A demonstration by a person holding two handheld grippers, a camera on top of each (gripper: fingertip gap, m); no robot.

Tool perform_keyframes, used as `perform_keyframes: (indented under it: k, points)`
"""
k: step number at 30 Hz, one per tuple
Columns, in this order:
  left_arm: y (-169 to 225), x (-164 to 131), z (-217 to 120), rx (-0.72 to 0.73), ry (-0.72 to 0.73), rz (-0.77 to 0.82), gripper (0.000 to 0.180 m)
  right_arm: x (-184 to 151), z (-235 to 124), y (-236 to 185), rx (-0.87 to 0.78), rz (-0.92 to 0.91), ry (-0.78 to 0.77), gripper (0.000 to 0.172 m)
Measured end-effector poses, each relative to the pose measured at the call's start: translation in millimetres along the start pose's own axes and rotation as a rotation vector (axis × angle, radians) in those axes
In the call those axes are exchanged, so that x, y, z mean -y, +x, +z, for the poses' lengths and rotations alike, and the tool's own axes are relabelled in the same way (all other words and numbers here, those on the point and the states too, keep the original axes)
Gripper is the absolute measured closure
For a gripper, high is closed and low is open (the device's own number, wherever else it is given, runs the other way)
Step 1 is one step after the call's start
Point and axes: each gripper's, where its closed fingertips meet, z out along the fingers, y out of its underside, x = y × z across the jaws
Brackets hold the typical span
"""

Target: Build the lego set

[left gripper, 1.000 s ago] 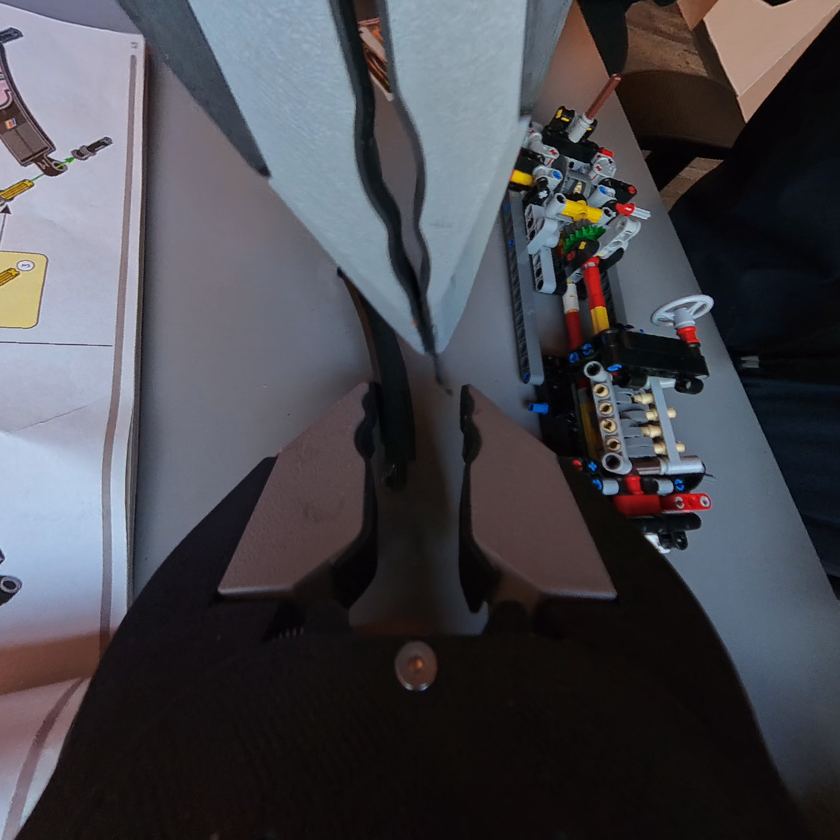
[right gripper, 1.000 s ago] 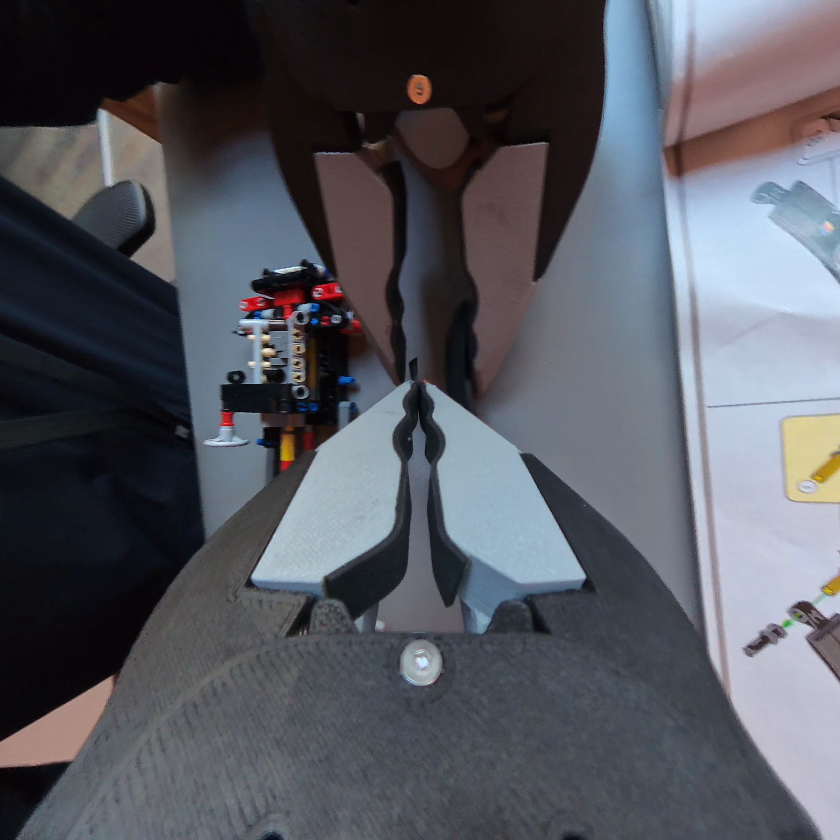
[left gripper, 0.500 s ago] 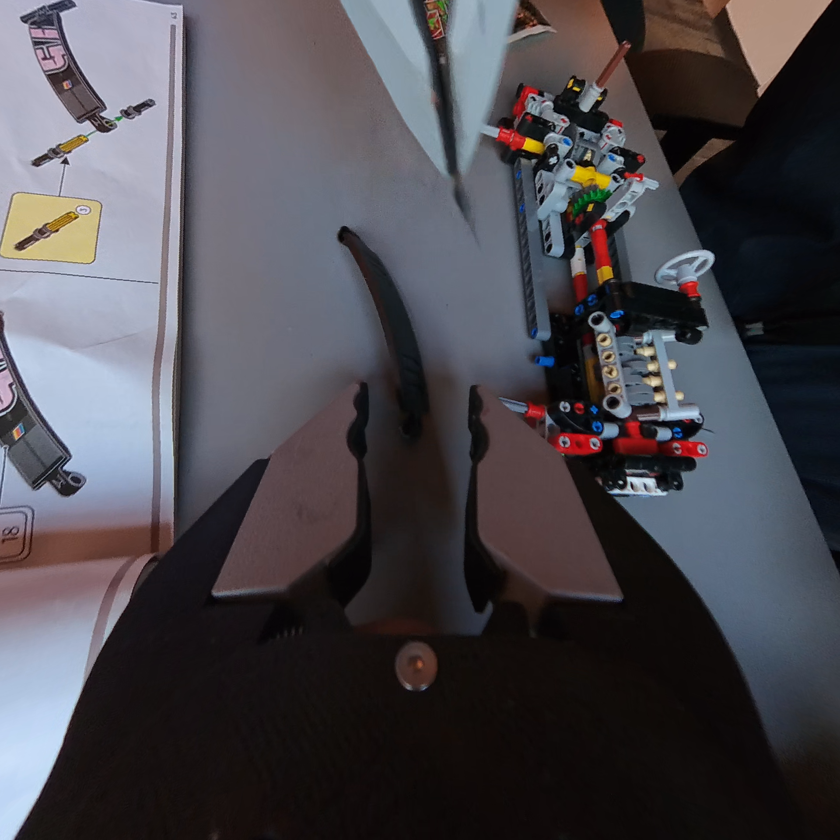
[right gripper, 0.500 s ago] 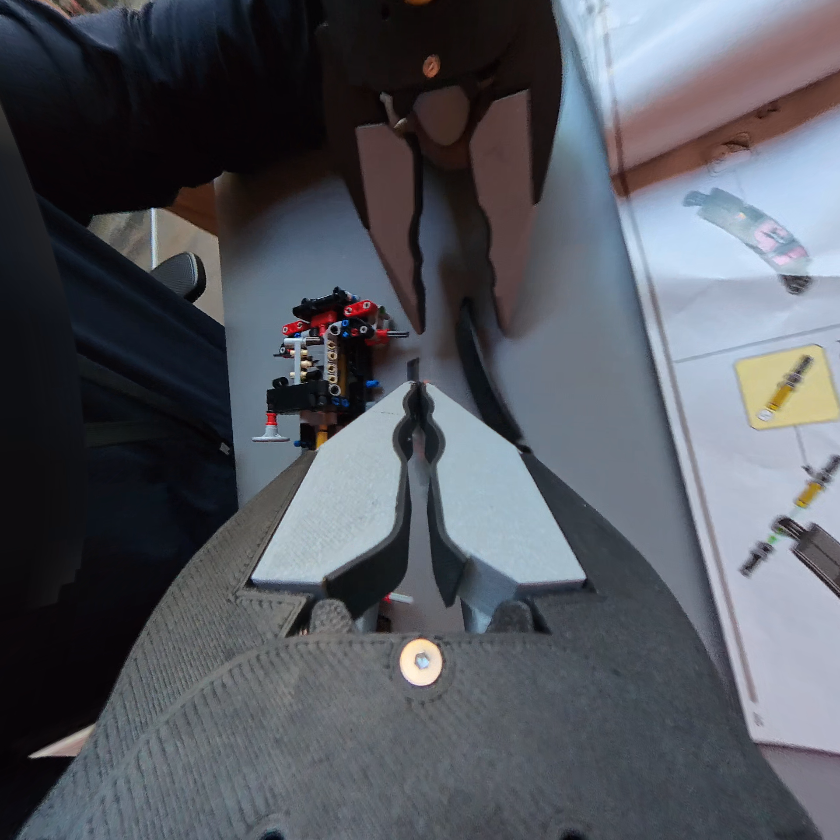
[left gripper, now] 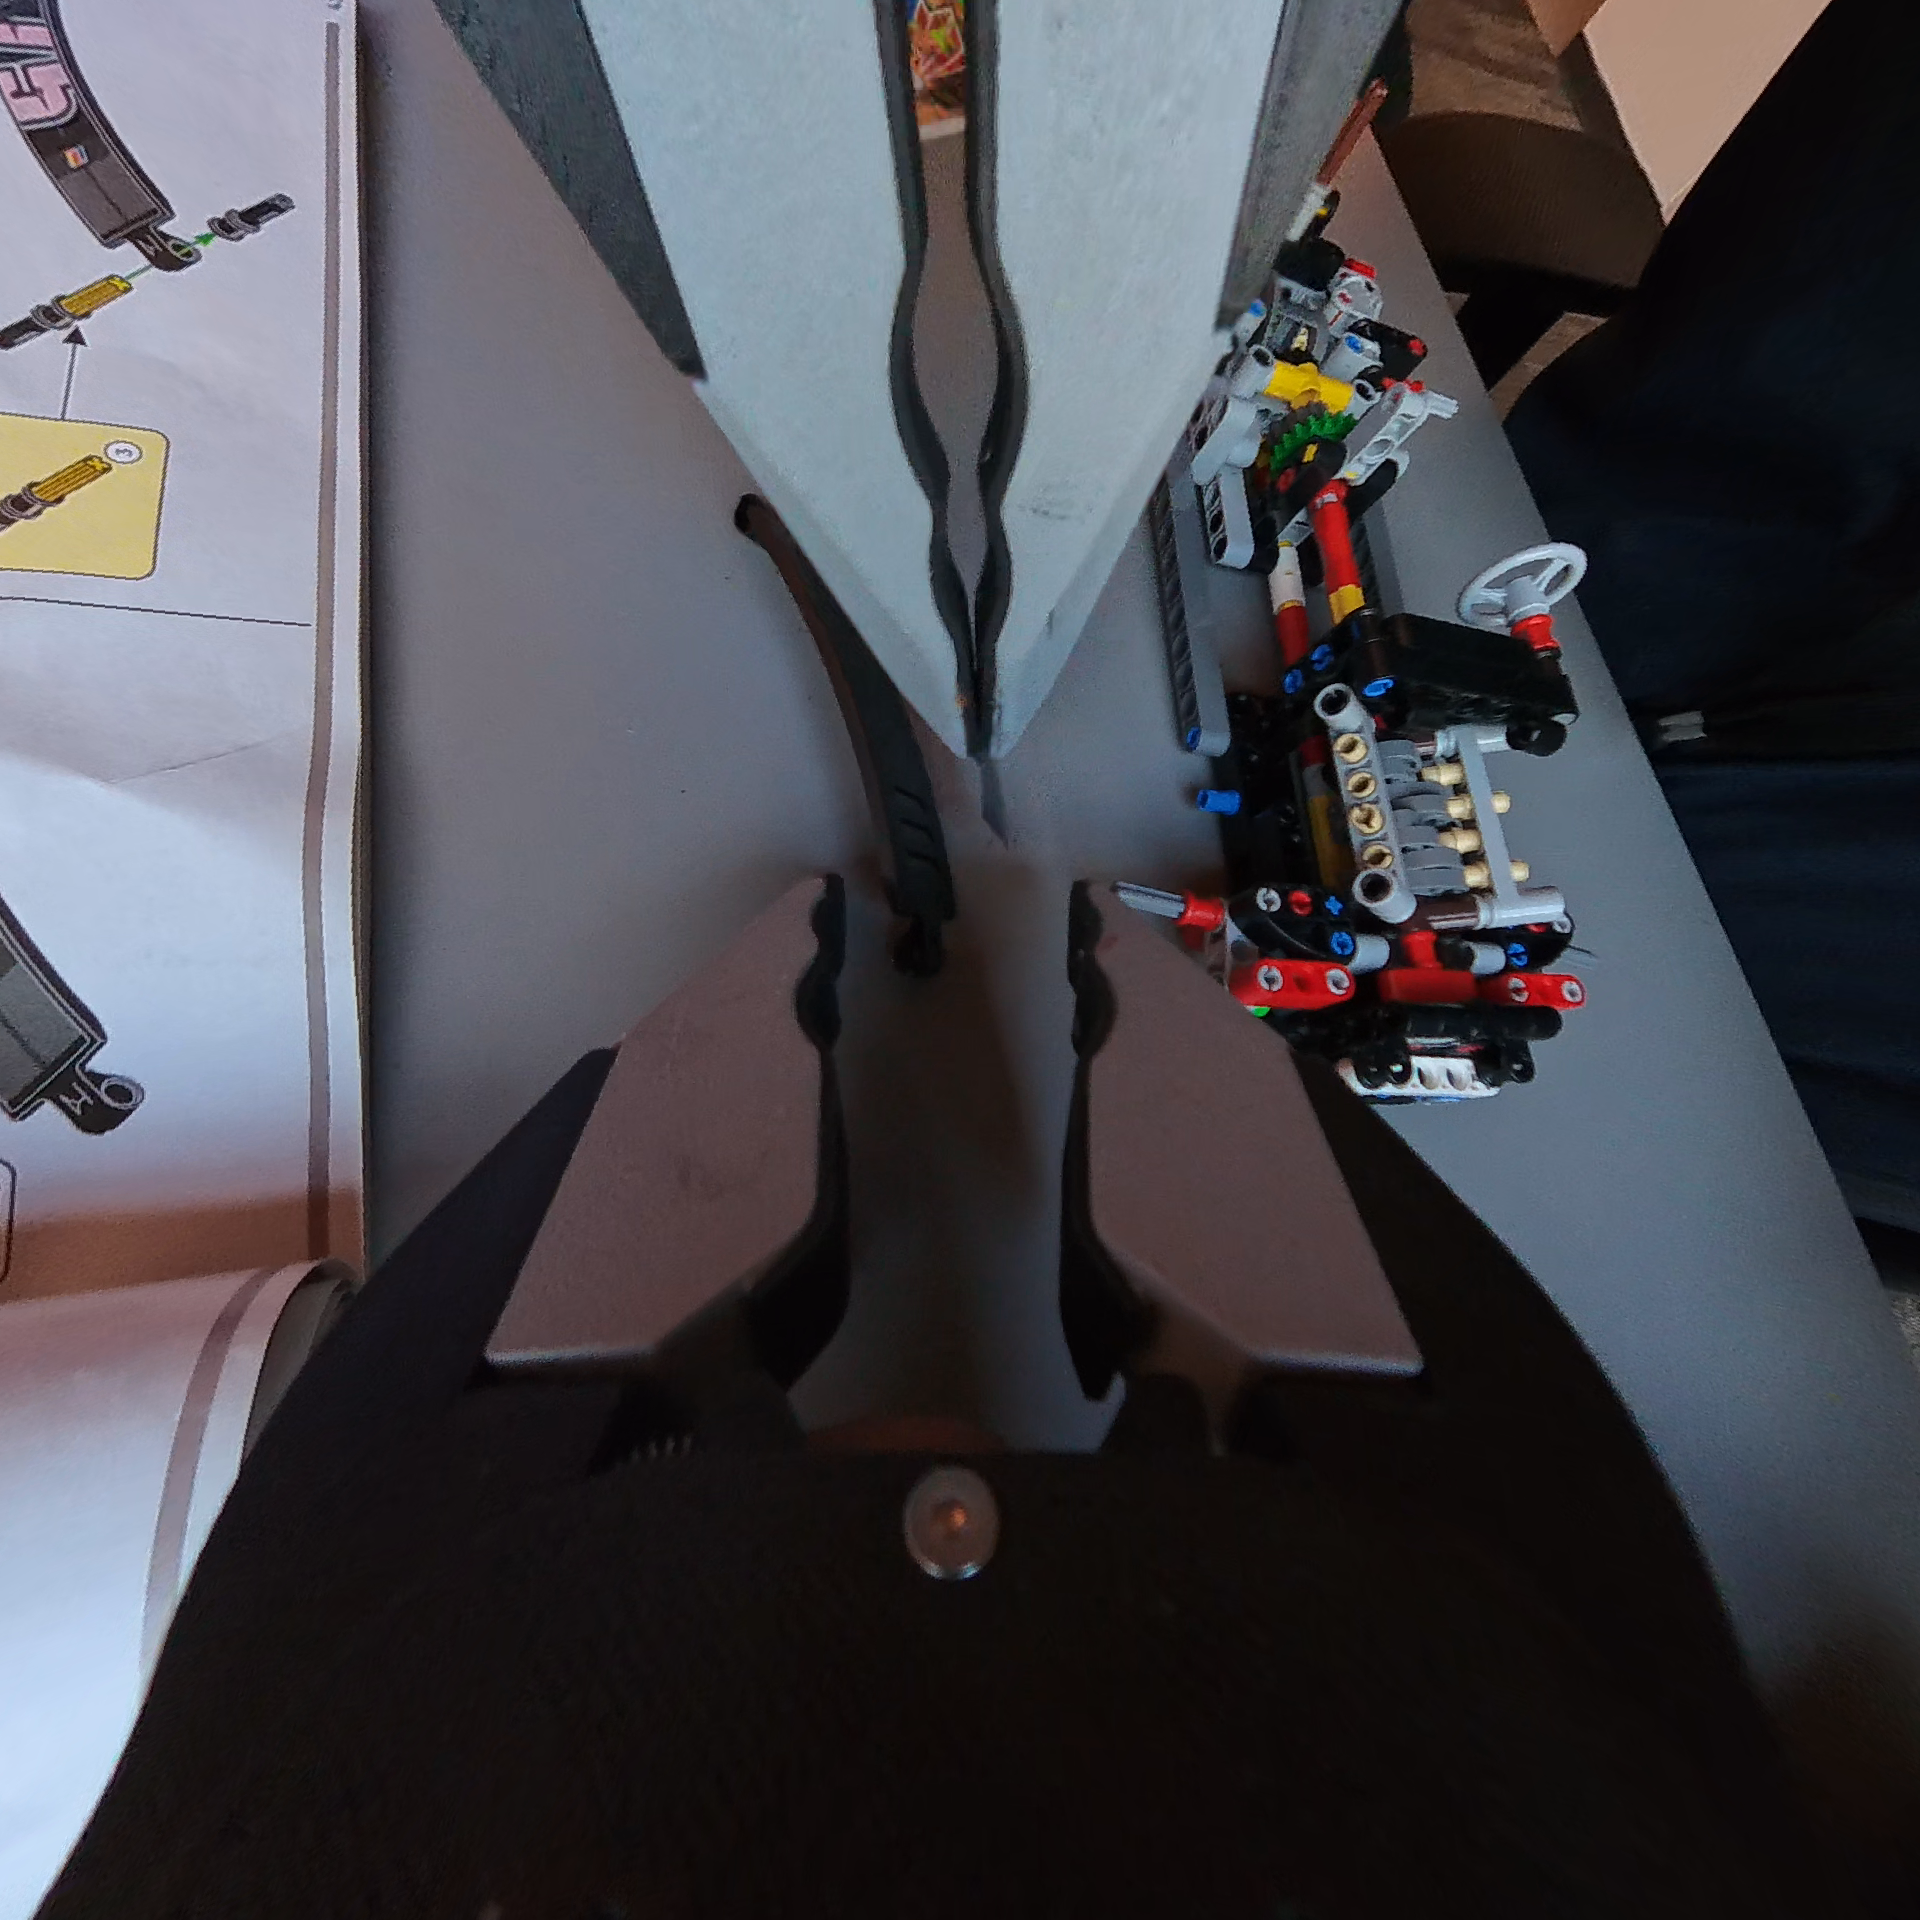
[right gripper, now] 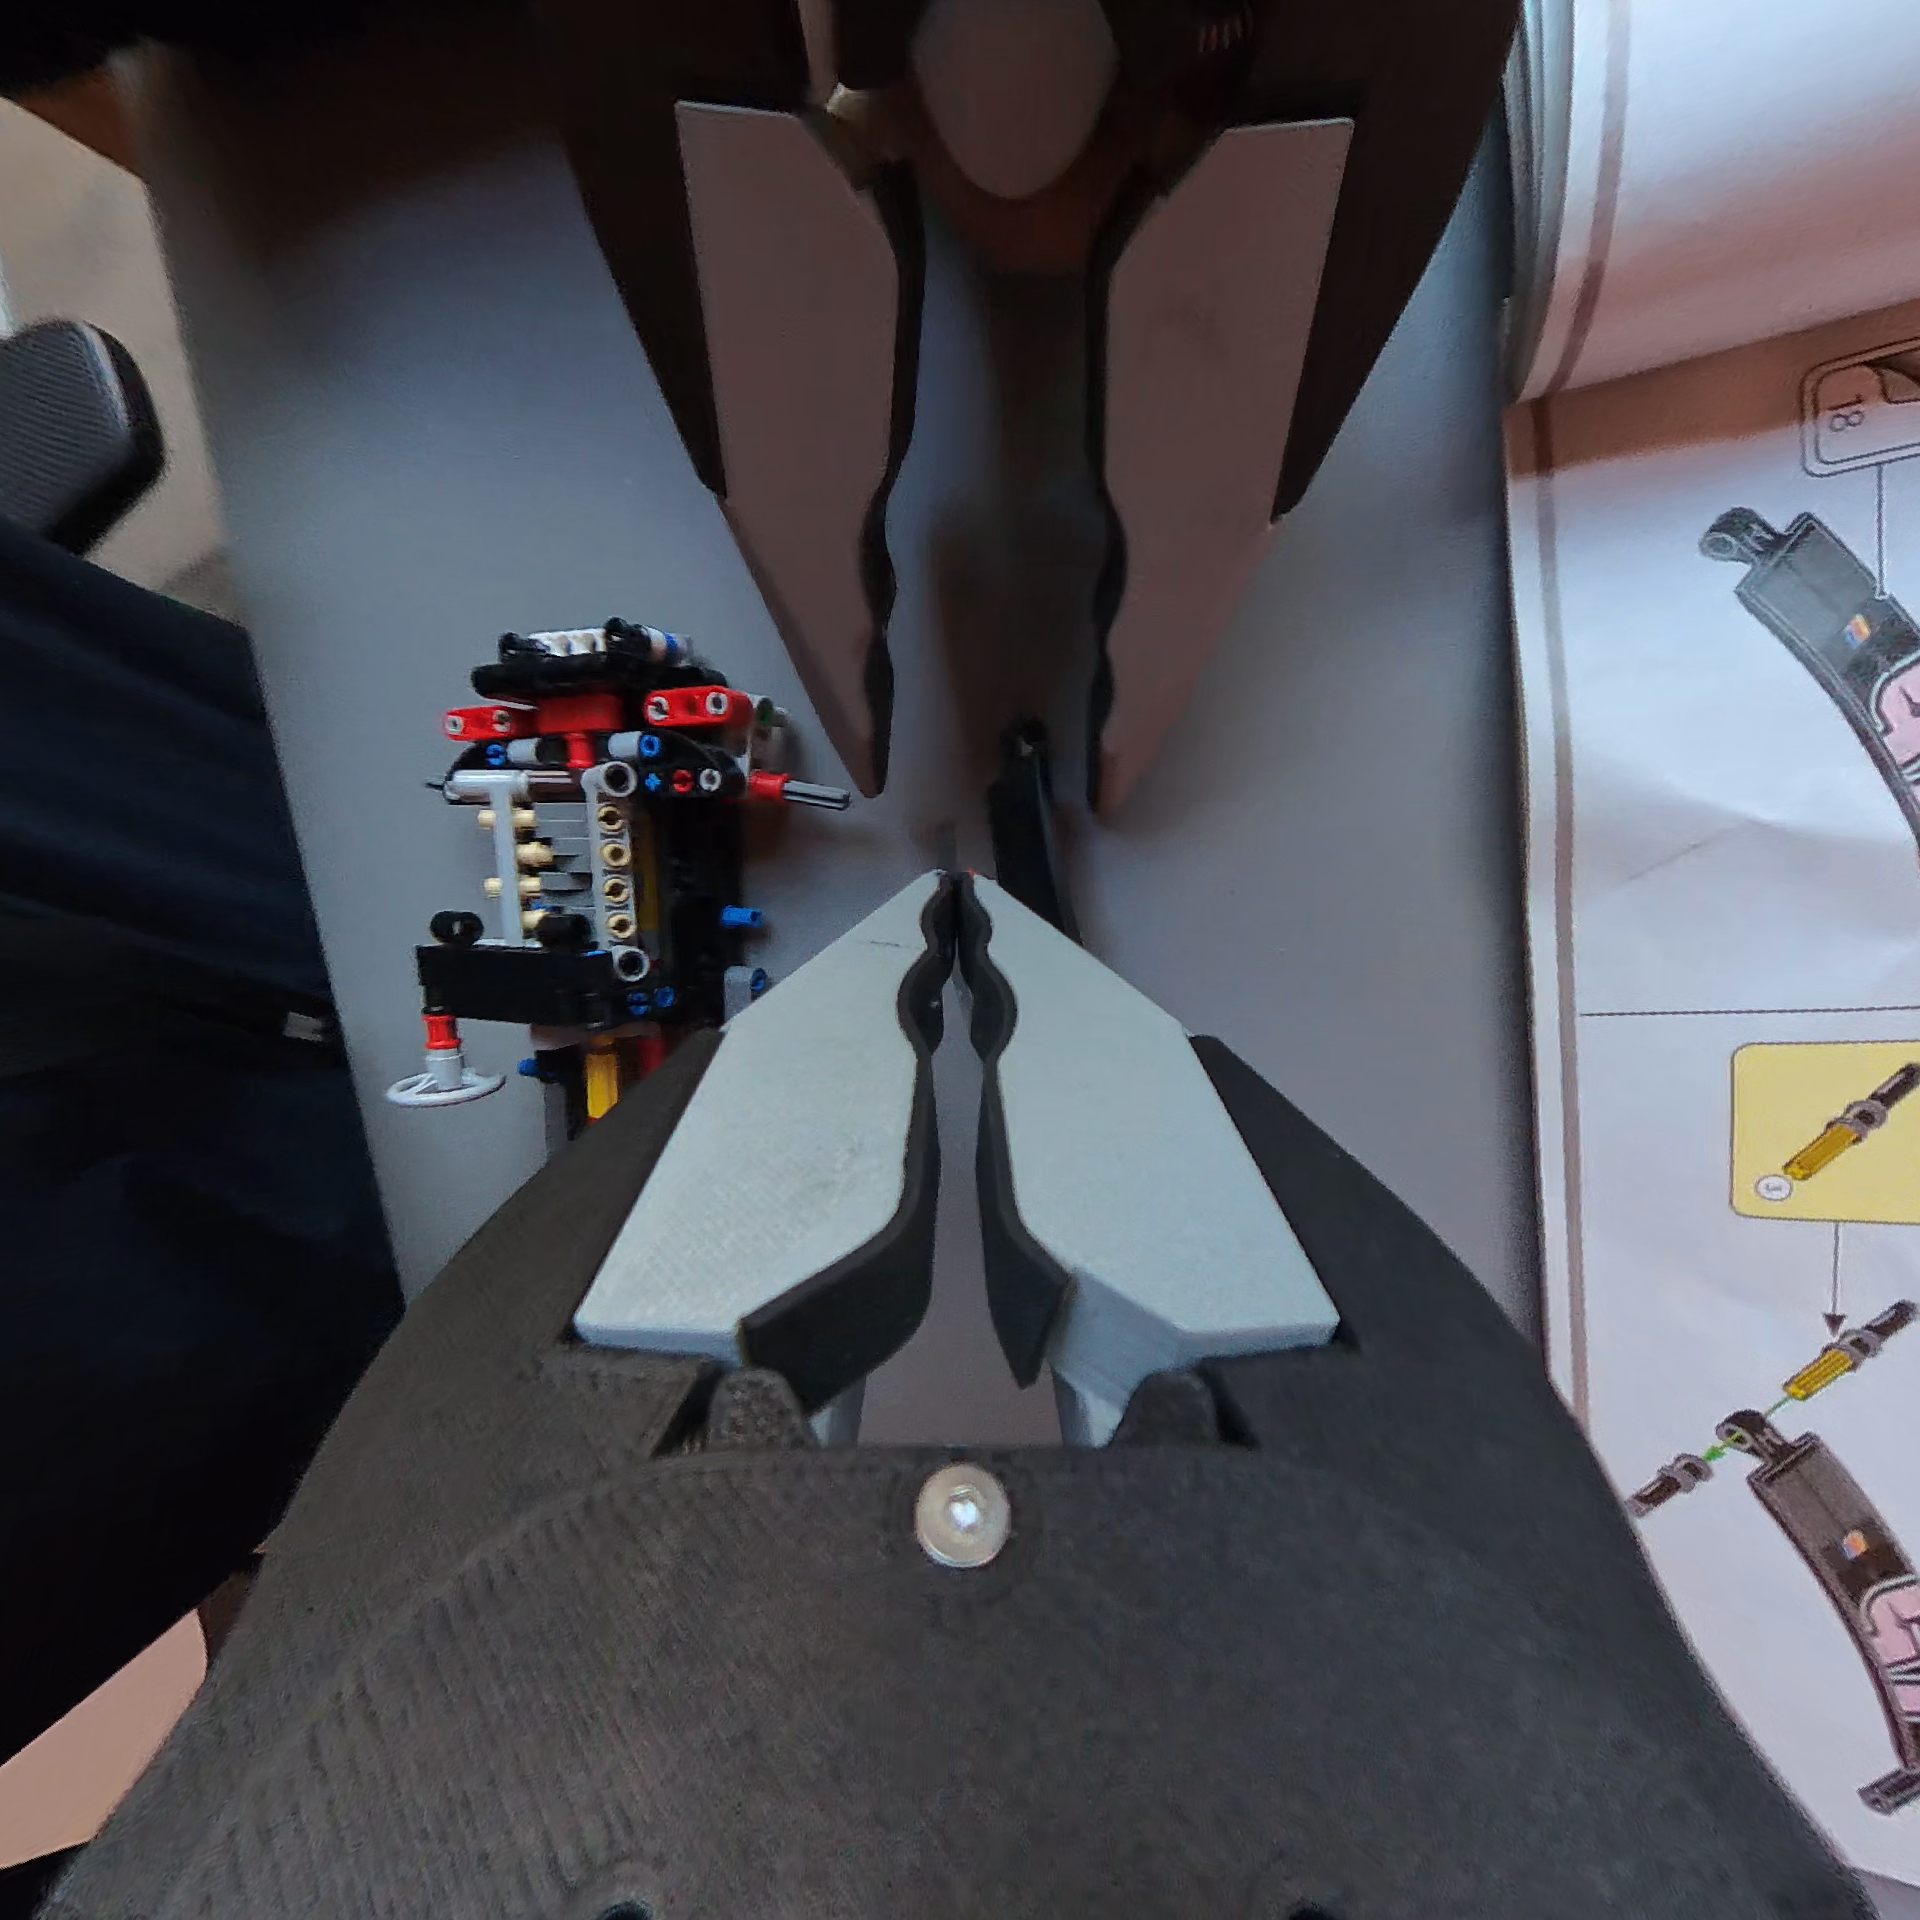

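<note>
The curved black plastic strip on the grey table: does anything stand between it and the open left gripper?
Nothing visible does. The strip's near end lies just ahead of the left gripper's open fingertips, beside its left pad. The shut right gripper hovers close by, to the strip's right.

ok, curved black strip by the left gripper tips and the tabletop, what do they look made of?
Curved black strip: looks like moulded plastic, possibly rubbery; matte black, with ribbed grooves along its end. Can't tell stiff from flexible.
Tabletop: smooth grey laminate or painted board, by the look; matte, an even soft sheen with no grain or texture showing.
</note>
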Motion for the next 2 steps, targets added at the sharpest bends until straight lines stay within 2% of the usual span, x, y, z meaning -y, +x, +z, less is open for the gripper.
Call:
perform_keyframes:
  k: [2]
  points:
    - [-0.1,0.5,0.6,-0.003,0.000,-0.003,0.141,0.9,1.5,-0.7,-0.001,-0.004,-0.008,0.172]
